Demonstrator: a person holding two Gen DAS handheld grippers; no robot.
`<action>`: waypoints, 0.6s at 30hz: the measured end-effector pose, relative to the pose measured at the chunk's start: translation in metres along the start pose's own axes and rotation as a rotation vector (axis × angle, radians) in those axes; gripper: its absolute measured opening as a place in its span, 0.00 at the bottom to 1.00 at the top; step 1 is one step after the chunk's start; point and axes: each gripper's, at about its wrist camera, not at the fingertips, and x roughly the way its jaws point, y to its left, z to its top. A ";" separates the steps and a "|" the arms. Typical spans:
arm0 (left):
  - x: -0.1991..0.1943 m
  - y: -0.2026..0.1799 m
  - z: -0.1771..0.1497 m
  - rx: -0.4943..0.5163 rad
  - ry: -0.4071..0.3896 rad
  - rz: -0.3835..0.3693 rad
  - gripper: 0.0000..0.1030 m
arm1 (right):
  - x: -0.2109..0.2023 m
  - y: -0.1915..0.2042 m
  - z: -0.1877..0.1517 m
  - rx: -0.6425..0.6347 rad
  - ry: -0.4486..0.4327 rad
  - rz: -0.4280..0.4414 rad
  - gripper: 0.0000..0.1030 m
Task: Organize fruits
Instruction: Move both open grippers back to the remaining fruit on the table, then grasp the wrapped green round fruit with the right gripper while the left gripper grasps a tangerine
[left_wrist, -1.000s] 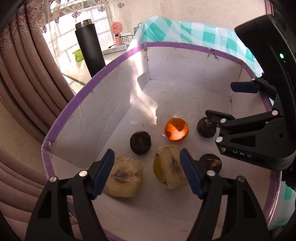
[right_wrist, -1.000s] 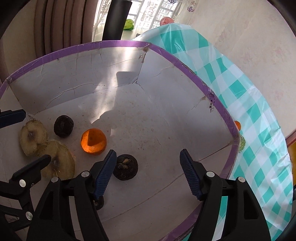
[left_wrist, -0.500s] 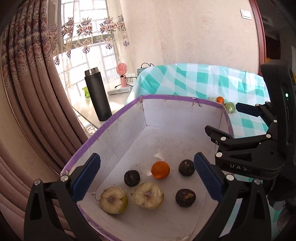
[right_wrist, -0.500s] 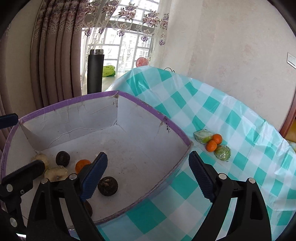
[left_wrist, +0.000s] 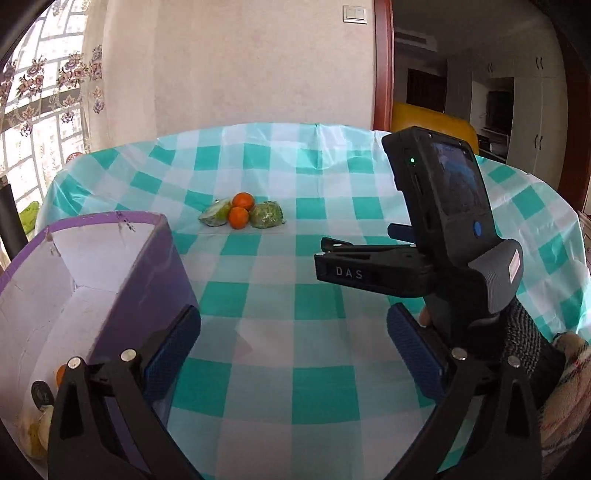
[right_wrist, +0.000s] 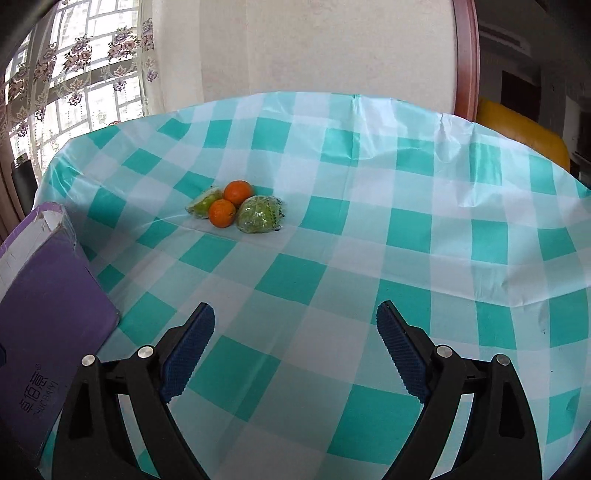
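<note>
Fruits (right_wrist: 236, 212) on cloth now ahead, box (left_wrist: 110, 280) shifted left; both grippers (right_wrist: 295, 350) (left_wrist: 293, 354) wide, empty.

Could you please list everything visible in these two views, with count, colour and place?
oranges: two, orange, in the cluster mid-table
wrapped green fruits: two, green, flanking the oranges
box: one, purple outside, white inside, table's left; some fruit inside, partly hidden
tablecloth: one, teal and white check, over the table
curtain: one, floral lace, at the window
left gripper: black, blue pads, open, empty
right gripper: black, blue pads, open, empty
</note>
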 end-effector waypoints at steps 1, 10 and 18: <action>0.016 -0.003 -0.001 -0.004 0.021 -0.013 0.98 | 0.009 -0.009 0.001 0.008 0.019 -0.016 0.84; 0.092 0.026 -0.001 -0.147 0.150 -0.119 0.98 | 0.080 -0.029 0.028 0.009 0.162 0.096 0.84; 0.087 0.021 -0.004 -0.117 0.120 -0.177 0.98 | 0.137 0.024 0.067 -0.114 0.206 0.131 0.83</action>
